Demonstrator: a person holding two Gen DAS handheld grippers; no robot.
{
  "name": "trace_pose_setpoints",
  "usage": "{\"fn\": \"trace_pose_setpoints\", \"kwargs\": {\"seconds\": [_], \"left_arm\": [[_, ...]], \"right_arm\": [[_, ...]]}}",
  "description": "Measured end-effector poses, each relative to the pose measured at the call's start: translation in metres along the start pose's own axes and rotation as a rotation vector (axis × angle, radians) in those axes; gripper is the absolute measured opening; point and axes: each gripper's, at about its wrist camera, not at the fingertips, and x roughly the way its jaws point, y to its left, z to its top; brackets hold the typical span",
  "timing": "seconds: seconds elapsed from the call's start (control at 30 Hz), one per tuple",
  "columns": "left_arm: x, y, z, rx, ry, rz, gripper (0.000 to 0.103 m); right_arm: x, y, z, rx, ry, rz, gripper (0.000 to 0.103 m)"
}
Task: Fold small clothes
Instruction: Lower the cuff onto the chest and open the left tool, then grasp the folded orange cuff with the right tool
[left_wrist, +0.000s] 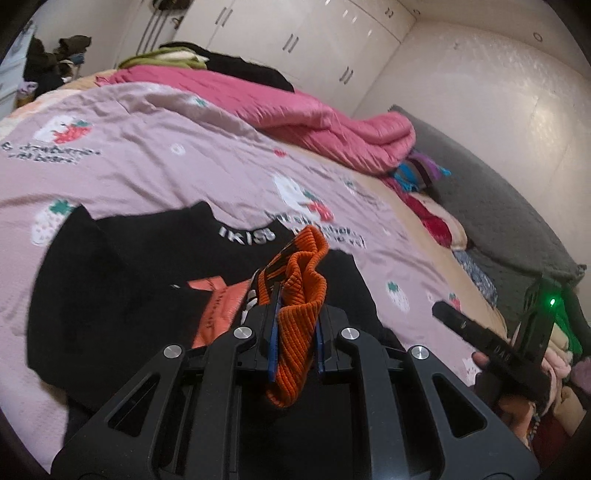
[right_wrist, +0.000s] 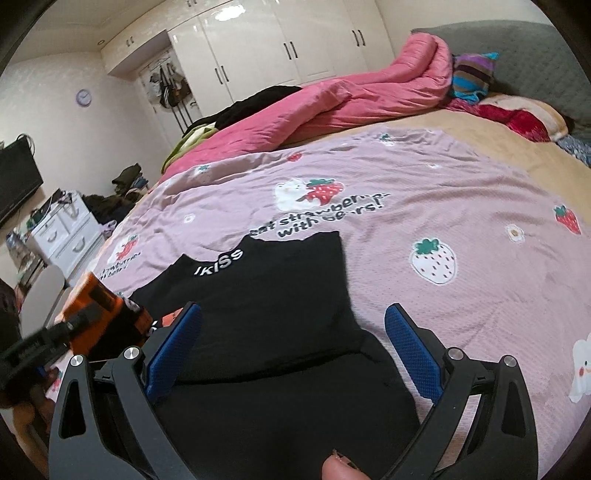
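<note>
A small black top (left_wrist: 129, 280) with white lettering at the collar and an orange print lies on the pink strawberry blanket (left_wrist: 166, 162). My left gripper (left_wrist: 295, 314) is shut on the top's orange ribbed cuff (left_wrist: 301, 299), which bunches up between the blue pads above the garment. In the right wrist view the same black top (right_wrist: 273, 295) spreads under my right gripper (right_wrist: 293, 328), whose jaws stand wide open over the cloth with nothing pinched. The left gripper with the orange cuff (right_wrist: 99, 310) shows at that view's left edge.
A rolled pink quilt (right_wrist: 332, 99) and dark clothes lie across the far side of the bed. Striped and red cloths (right_wrist: 476, 74) sit by the grey headboard (right_wrist: 535, 55). White wardrobes line the back wall; a white drawer unit (right_wrist: 66, 229) stands left of the bed.
</note>
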Motion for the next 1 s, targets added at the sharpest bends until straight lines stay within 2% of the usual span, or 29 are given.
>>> {"fn": "trace_pose_setpoints", "kwargs": {"seconds": [0.3, 0.4, 0.5, 0.57, 0.6, 0.63, 0.67, 0.73, 0.83, 0.93, 0.97, 1.0], "left_arm": [[0.037, -0.014, -0.014, 0.040, 0.099, -0.003, 0.010], [0.049, -0.016, -0.021, 0.033, 0.160, -0.035, 0.021], [0.051, -0.014, -0.021, 0.015, 0.183, -0.047, 0.042], [0.045, -0.012, -0.018, 0.007, 0.170, -0.049, 0.055], [0.042, -0.011, -0.015, 0.007, 0.161, -0.047, 0.064], [0.037, -0.009, -0.012, 0.008, 0.146, -0.036, 0.073], [0.033, -0.005, -0.009, 0.010, 0.135, -0.016, 0.076], [0.028, 0.002, -0.003, 0.016, 0.118, 0.048, 0.088], [0.021, 0.017, 0.004, 0.024, 0.093, 0.166, 0.094], [0.013, 0.035, 0.012, -0.016, 0.079, 0.202, 0.094], [0.010, 0.040, 0.015, -0.031, 0.074, 0.202, 0.094], [0.007, 0.045, 0.016, -0.046, 0.068, 0.200, 0.094]], "right_arm": [[0.001, -0.018, 0.002, 0.051, 0.010, -0.027, 0.099], [0.002, -0.022, 0.000, 0.066, 0.021, -0.030, 0.099], [0.006, -0.024, -0.002, 0.071, 0.041, -0.019, 0.099], [0.009, -0.021, -0.005, 0.058, 0.066, -0.007, 0.099], [0.013, -0.016, -0.008, 0.040, 0.091, 0.000, 0.099], [0.016, -0.012, -0.011, 0.026, 0.111, 0.007, 0.099], [0.020, -0.006, -0.015, 0.008, 0.136, 0.016, 0.099], [0.029, 0.009, -0.025, -0.027, 0.185, 0.049, 0.098], [0.042, 0.037, -0.042, -0.055, 0.248, 0.131, 0.098], [0.057, 0.056, -0.054, -0.036, 0.305, 0.187, 0.097], [0.062, 0.061, -0.057, -0.026, 0.318, 0.189, 0.092], [0.068, 0.065, -0.060, -0.020, 0.330, 0.187, 0.082]]}}
